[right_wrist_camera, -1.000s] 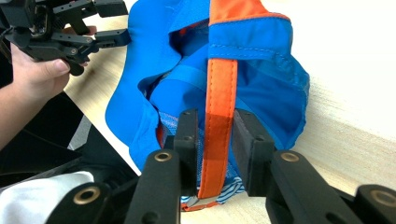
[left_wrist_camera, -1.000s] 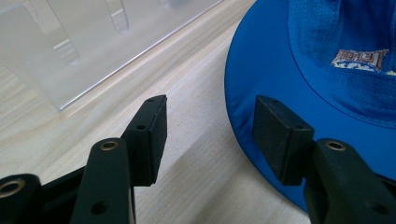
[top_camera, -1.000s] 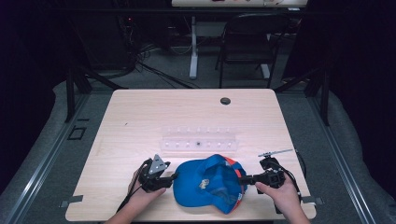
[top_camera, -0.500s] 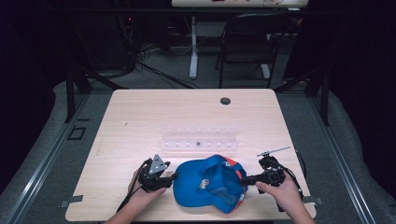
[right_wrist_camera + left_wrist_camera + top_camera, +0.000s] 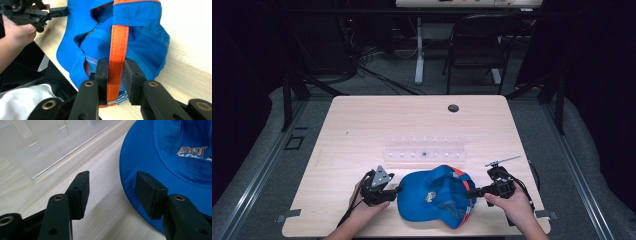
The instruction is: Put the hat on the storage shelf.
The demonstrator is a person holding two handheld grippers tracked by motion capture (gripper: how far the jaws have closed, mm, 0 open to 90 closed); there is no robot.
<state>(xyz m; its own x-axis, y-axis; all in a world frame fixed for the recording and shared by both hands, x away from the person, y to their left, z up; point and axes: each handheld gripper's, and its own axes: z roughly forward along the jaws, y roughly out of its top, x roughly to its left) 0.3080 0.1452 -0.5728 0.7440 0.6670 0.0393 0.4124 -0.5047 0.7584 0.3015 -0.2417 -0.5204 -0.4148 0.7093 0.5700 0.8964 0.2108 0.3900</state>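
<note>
High view, left to right: the left gripper (image 5: pixel 394 190) lies low on the table (image 5: pixel 362 130) under the person's left hand (image 5: pixel 364 210), its tips at the left edge of the cap (image 5: pixel 434 195). The cap sits near the table's front edge, between the two grippers. Behind the cap, a little apart from it, stands a clear rack (image 5: pixel 426 150) with a row of small pegs; whether anything sits in it cannot be told, though one dark spot shows near its middle. The right gripper (image 5: pixel 477 191), in the right hand (image 5: pixel 514 207), meets the cap's right side.

Left gripper view: the jaws stand wide apart and hold nothing; one pad (image 5: pixel 81 191) hangs over bare wood, the other overlaps the cap's brim (image 5: pixel 140 162). A patch (image 5: pixel 192 151) is stitched on the crown. The rack (image 5: pixel 42 142) lies beyond at the upper left.

Right gripper view: the jaws are nearly closed, pinching the orange strap (image 5: pixel 117 57) at the cap's back opening. The left gripper (image 5: pixel 58 11) shows beyond, at the upper left.

The table is pale wood with a dark round hole (image 5: pixel 453 108) near its far edge. Grey floor surrounds it. Behind, in a dark room, stand a chair (image 5: pixel 477 50), a white post (image 5: pixel 419 50) and loose cables (image 5: pixel 372 70).
</note>
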